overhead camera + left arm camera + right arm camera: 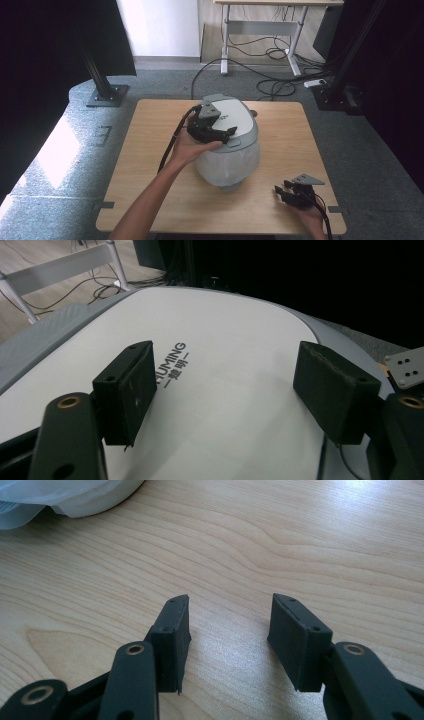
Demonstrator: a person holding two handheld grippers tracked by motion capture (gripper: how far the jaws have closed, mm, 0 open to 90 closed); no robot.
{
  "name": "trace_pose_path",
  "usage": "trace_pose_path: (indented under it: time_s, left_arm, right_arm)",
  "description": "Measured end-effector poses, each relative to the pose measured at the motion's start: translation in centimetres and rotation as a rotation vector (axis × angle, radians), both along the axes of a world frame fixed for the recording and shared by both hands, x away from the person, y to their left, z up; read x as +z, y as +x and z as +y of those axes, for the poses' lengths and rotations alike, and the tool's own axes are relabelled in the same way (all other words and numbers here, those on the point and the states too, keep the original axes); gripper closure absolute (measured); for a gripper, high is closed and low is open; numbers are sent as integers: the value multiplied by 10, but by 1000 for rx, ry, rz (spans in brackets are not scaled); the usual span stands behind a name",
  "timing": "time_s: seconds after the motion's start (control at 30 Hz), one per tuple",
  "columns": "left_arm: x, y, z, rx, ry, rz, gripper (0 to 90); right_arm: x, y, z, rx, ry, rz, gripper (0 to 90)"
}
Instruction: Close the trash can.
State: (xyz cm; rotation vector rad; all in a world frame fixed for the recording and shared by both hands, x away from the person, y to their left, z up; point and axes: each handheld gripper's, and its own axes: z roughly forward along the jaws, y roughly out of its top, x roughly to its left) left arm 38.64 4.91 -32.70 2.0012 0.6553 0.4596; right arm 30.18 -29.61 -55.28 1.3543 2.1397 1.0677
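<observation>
While the left gripper [216, 131] hovers spread over the bin's [227, 167] white lid [220, 390] mid-bench [150, 165], the right gripper [286, 192] rests spread near the front edge. Pressing the lid likely needs a centred, gentle touch.

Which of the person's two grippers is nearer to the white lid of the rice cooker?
Left. The left gripper hangs open just over the rice cooker's lid, above its printed lettering. The right gripper rests open near the table's front right corner, apart from the cooker.
</observation>
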Motion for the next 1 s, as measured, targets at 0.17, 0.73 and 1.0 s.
trace_pose_path:
  time_s: [0.17, 0.73, 1.0]
  left_arm:
    - [2, -1, 1, -13, 12, 12, 254]
    - [-2, -18, 62, 21, -117, 11, 265]
    - [-9, -29, 80, 44, -99, 7, 255]
  right_arm:
    - [0, 0, 0, 0, 2, 2, 500]
    - [0, 0, -4, 1, 18, 6, 495]
    - [0, 0, -5, 0, 22, 8, 487]
